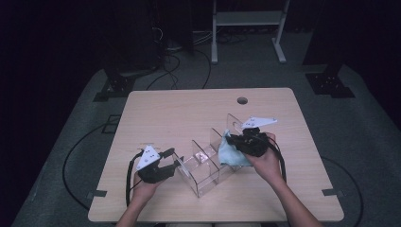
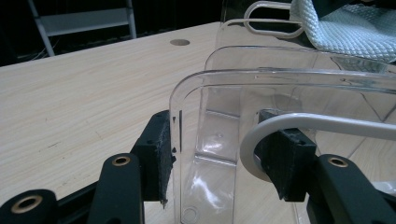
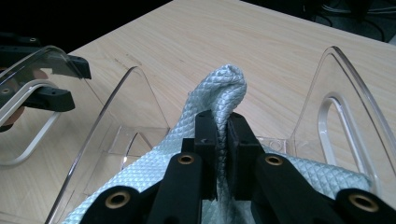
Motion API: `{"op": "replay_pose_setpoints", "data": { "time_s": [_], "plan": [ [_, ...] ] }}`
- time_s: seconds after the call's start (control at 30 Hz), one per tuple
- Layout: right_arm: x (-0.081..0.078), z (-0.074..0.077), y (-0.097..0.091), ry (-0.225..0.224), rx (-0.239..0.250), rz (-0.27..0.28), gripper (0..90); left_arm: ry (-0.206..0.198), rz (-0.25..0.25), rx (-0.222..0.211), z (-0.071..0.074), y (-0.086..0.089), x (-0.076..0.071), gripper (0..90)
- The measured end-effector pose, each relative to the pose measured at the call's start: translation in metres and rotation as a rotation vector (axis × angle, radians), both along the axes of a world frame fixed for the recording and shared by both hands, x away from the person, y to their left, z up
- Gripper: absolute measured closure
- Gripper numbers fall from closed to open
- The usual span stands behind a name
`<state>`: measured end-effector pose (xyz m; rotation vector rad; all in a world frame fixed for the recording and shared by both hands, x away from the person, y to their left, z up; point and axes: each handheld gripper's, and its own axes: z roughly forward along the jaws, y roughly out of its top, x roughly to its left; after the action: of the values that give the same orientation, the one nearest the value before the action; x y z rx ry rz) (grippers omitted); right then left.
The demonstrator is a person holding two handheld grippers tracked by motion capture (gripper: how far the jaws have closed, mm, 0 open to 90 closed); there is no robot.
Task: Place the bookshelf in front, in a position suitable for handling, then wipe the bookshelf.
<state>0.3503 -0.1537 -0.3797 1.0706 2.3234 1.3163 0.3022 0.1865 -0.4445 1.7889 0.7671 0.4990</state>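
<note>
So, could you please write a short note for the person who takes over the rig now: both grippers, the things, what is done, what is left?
Left gripper: jaws set on either side of the end wall of the clear acrylic rack, steadying it; whether the pads press on it I cannot tell.
Right gripper: shut on a fold of the light blue cloth.
Things: the rack stands near the middle of the table; the cloth hangs over the rack's right-hand dividers.
Done: rack steadied, cloth gripped and brought to the rack.
Left: probably wiping the dividers or setting the cloth into a slot, then letting go of both.
</note>
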Motion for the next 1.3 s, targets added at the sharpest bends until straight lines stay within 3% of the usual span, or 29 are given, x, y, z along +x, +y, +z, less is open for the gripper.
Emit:
{"op": "replay_pose_setpoints", "data": {
  "time_s": [0.47,0.57,0.7,0.77,1.0,1.13,1.3],
  "plan": [
    [0.038,0.004,0.028,0.057,-0.008,-0.034,83.8,0.001,-0.006,0.002,0.000,0.001,0.002,47.0],
    [0.037,0.005,0.026,0.057,-0.013,-0.033,83.8,-0.003,-0.006,0.005,0.000,0.000,0.001,47.0],
    [0.013,0.005,0.016,0.021,-0.028,-0.030,83.9,0.000,-0.004,0.002,0.000,0.000,0.001,47.0],
    [0.011,0.005,0.014,0.020,-0.038,-0.029,83.9,0.001,-0.004,0.001,0.000,-0.001,0.001,47.0],
    [0.037,0.005,0.031,0.045,-0.041,-0.037,83.8,0.001,-0.001,-0.001,0.000,-0.001,0.002,47.1],
    [0.044,0.006,0.034,0.064,-0.039,-0.042,83.9,-0.001,-0.001,0.004,0.000,-0.001,0.002,47.1],
    [0.060,0.006,0.050,0.078,-0.070,-0.056,83.8,0.002,0.004,-0.001,0.000,-0.002,0.002,47.1]
  ]
}}
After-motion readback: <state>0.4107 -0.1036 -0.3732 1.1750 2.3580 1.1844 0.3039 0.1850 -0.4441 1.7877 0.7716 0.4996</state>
